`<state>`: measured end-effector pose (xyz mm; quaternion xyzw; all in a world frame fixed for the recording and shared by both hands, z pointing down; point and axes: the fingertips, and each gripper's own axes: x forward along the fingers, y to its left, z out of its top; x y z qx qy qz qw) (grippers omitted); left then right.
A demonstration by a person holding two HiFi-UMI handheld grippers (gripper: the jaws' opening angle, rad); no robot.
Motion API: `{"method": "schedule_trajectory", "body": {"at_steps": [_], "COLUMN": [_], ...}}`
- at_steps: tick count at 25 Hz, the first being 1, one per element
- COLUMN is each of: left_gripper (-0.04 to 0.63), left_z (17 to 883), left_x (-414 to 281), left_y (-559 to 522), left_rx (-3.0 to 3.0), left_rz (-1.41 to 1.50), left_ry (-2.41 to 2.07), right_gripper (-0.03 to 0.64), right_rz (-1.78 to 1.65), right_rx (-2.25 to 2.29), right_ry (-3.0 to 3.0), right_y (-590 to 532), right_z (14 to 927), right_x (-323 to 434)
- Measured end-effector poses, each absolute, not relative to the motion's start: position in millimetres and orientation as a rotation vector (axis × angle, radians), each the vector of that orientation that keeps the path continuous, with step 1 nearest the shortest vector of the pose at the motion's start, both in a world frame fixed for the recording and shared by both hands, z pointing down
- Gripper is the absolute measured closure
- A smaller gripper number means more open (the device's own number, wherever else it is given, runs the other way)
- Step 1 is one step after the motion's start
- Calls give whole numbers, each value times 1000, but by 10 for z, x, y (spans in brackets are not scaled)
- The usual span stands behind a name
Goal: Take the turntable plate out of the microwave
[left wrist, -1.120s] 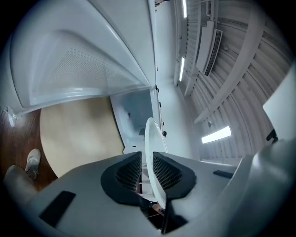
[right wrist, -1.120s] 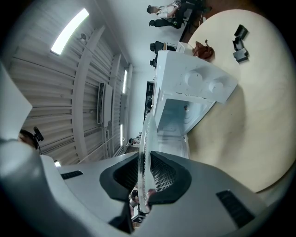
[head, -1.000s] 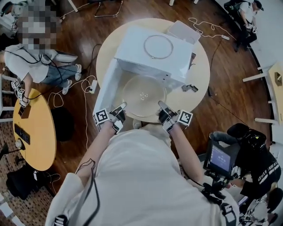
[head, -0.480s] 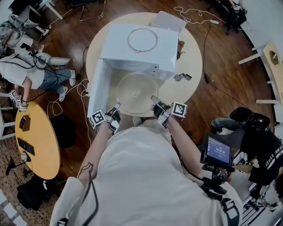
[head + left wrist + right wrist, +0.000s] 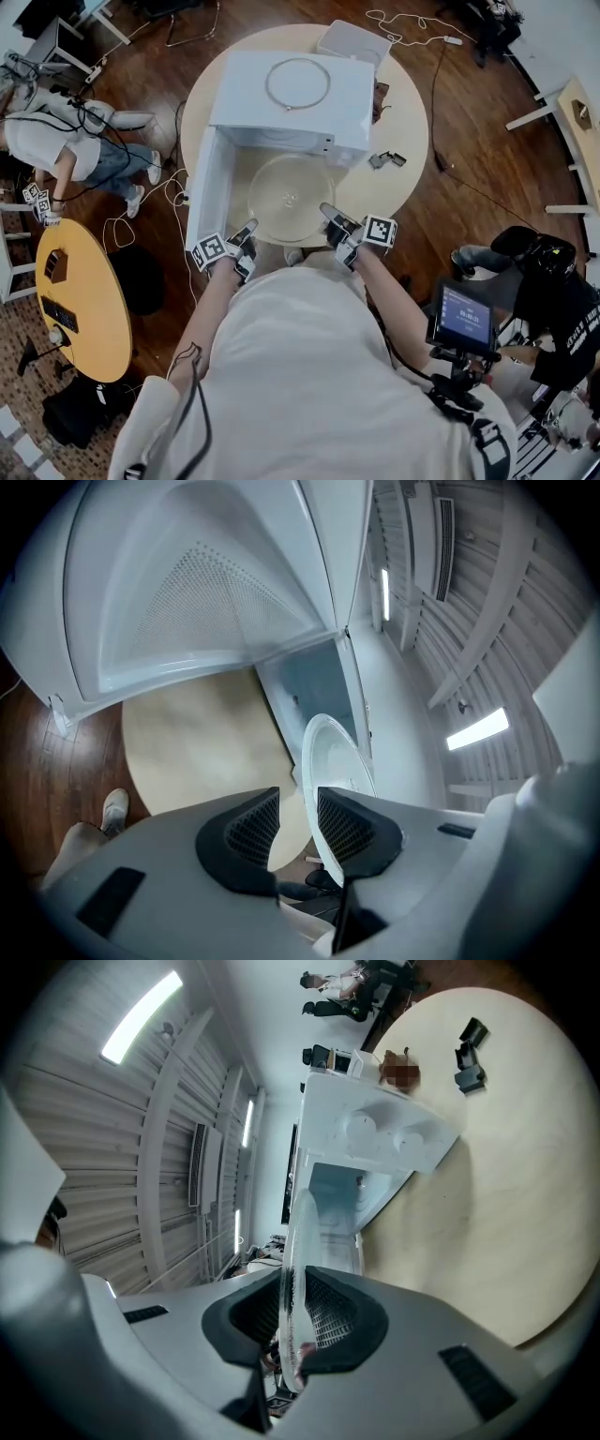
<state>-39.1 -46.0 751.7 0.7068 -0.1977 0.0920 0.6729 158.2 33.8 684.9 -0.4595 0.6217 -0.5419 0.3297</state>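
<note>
Plate (image 5: 292, 1241) between the right gripper (image 5: 296, 1303) jaws: clear glass, smooth, glossy, edge catching light; pads (image 5: 328, 1316) either side of it: black, grid-textured, matt, rubber-like; shell (image 5: 450, 1372) around the jaws: grey plastic, smooth, matt; microwave (image 5: 384, 1133) beyond the jaws: white casing, smooth, slight gloss, metal or plastic can't tell; table (image 5: 506, 1222) right of the jaws: pale wood-look top, smooth, matt; floor (image 5: 487, 187) beyond the table: dark wood boards, faint sheen; shirt (image 5: 300, 375) behind the jaws: pale cloth, matt, soft folds.
</note>
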Motion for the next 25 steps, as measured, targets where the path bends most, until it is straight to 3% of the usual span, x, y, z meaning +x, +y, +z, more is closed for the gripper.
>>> {"method": "schedule_trajectory", "body": {"at_steps": [25], "left_gripper": [411], "left_z": [7350], "left_x": [-303], "left_y": [-532], "left_rx": [1595], "left_rz": [87], "left_ry": [-328], "right_gripper": [574], "right_rz": [-1360], "right_rx": [-1156], "right_ry": [1532], "right_y": [366], "right_z": [6654], "right_x": [1636]}}
